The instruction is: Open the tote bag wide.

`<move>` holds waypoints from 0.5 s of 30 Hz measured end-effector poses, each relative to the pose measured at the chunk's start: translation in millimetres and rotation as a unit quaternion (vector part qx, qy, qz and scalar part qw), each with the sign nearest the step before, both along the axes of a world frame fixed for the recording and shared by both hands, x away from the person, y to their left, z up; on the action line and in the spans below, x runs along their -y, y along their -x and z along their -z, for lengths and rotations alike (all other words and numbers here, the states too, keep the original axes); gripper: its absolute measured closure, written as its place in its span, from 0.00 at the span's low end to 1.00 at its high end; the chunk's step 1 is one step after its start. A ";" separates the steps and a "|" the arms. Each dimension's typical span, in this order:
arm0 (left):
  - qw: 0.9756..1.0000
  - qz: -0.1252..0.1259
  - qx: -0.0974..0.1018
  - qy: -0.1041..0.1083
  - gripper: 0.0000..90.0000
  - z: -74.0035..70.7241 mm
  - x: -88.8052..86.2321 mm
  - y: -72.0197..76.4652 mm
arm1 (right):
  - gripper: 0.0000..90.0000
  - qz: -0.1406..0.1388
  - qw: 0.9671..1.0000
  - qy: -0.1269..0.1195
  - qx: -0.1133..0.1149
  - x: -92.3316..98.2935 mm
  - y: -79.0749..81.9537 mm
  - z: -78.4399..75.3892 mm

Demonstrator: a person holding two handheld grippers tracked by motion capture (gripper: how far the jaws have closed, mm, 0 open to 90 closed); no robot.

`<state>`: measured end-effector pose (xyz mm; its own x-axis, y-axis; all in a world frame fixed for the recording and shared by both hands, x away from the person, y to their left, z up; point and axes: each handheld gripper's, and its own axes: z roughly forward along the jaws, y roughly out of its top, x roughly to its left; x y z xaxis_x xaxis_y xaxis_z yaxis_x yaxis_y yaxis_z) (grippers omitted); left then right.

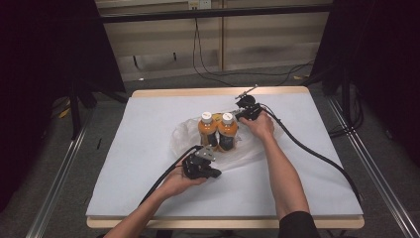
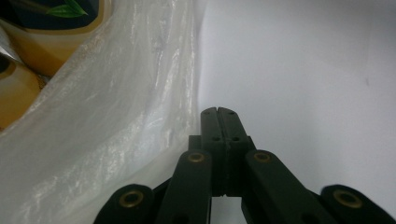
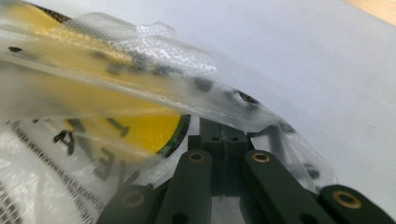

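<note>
Two orange bottles (image 1: 218, 130) stand upright, touching, mid worktop (image 1: 148, 124), inside a clear plastic bag (image 1: 184, 135). Left gripper (image 1: 212, 173) sits near of the bottles at the bag's near edge; jaws fully closed, nothing visibly between them in the left gripper view, bag film just beside them on the left. Right gripper (image 1: 239, 117) is at the right bottle's far right; jaws closed, with bag film (image 3: 140, 93) draped over the tips, so pinch unclear.

Two orange bottles (image 1: 218, 130) upright on plastic bag (image 1: 247, 148); grippers flanking, white table (image 1: 148, 148).
</note>
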<state>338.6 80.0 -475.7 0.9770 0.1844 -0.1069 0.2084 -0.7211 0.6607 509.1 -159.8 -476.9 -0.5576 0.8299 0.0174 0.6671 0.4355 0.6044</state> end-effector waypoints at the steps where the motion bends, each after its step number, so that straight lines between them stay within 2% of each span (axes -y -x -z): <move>1: 1.000 -0.001 0.001 -0.001 1.00 0.0 -0.2 0.0 | 1.00 0.007 1.000 -0.001 0.000 -0.2 -0.5 0.2; 4: 1.000 0.001 -0.003 0.004 1.00 0.0 -0.7 -1.6 | 1.00 0.010 1.000 -0.003 -0.001 -0.2 -2.1 0.4; 6: 1.000 -0.001 0.001 0.011 1.00 -3.7 -3.5 -3.1 | 1.00 0.011 1.000 0.003 0.003 -1.5 -0.9 0.2; 8: 0.999 -0.012 -0.013 0.045 1.00 -10.9 -8.1 -7.9 | 1.00 0.006 1.000 0.006 0.003 -2.6 0.8 -0.2; 9: 0.999 -0.012 -0.013 0.045 1.00 -10.9 -8.1 -7.9 | 1.00 0.008 1.000 0.006 0.003 -3.3 1.4 -0.4; 10: 0.997 -0.032 -0.008 0.065 1.00 -18.3 -11.6 -11.9 | 1.00 0.007 1.000 0.008 0.003 -3.3 1.5 -0.4; 11: 0.997 -0.032 -0.008 0.065 1.00 -18.3 -11.6 -11.9 | 1.00 0.008 1.000 0.007 0.002 -3.3 1.4 -0.4; 12: 0.995 -0.047 -0.006 0.083 1.00 -23.4 -13.5 -14.7 | 1.00 0.007 1.000 0.006 0.001 -2.7 1.2 -0.4; 13: 0.995 -0.052 0.002 0.083 1.00 -25.3 -12.5 -16.5 | 1.00 0.008 1.000 0.006 0.000 -2.7 1.3 -0.6; 15: 0.994 -0.059 -0.001 0.090 1.00 -25.4 -10.5 -21.8 | 1.00 0.003 1.000 0.003 -0.001 -3.4 1.4 -0.8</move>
<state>360.4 90.6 -450.2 0.9495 0.2753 -0.1509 0.2863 -0.5621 0.7760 507.6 -156.5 -476.0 -0.5532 0.8329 0.0136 0.6701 0.4352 0.6013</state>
